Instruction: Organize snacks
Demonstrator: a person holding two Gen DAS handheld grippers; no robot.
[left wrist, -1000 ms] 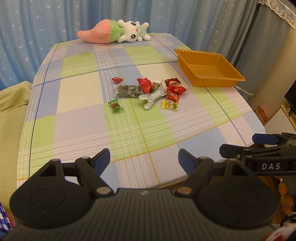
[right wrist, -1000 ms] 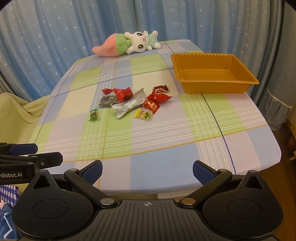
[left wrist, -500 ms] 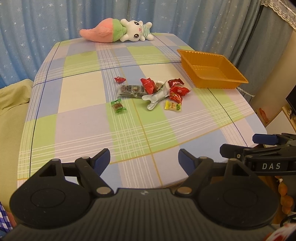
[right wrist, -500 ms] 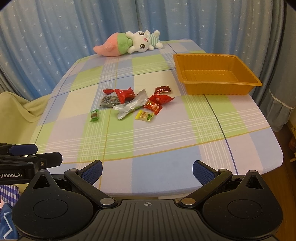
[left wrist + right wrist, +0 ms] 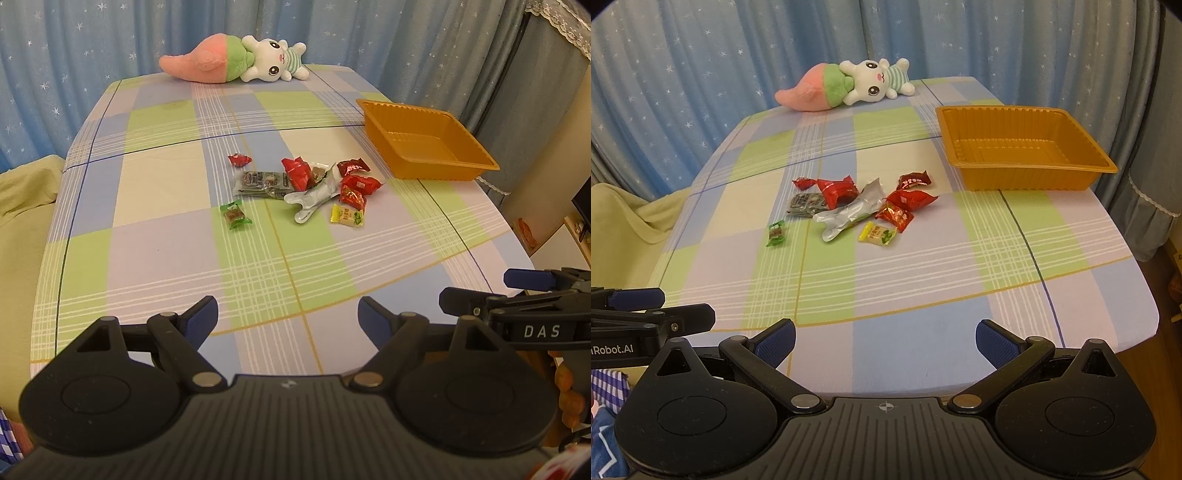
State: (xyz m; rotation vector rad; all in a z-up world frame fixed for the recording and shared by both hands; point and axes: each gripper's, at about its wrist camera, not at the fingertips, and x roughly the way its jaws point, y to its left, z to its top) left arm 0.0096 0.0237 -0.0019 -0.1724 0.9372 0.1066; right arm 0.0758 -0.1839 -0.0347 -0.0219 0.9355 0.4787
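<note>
Lying snacks (image 5: 306,184) beyond spread jaws

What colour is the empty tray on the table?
Orange tray; clearest in the right wrist view.

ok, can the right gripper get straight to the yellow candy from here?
Probably yes. The right gripper is open and empty at the table's near edge, and only bare tablecloth lies between it and the yellow candy, the pile's nearest piece.

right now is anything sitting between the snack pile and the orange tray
Nothing visible does. The snack pile lies apart from the orange tray, with only bare tablecloth between them. The tray is empty.
</note>
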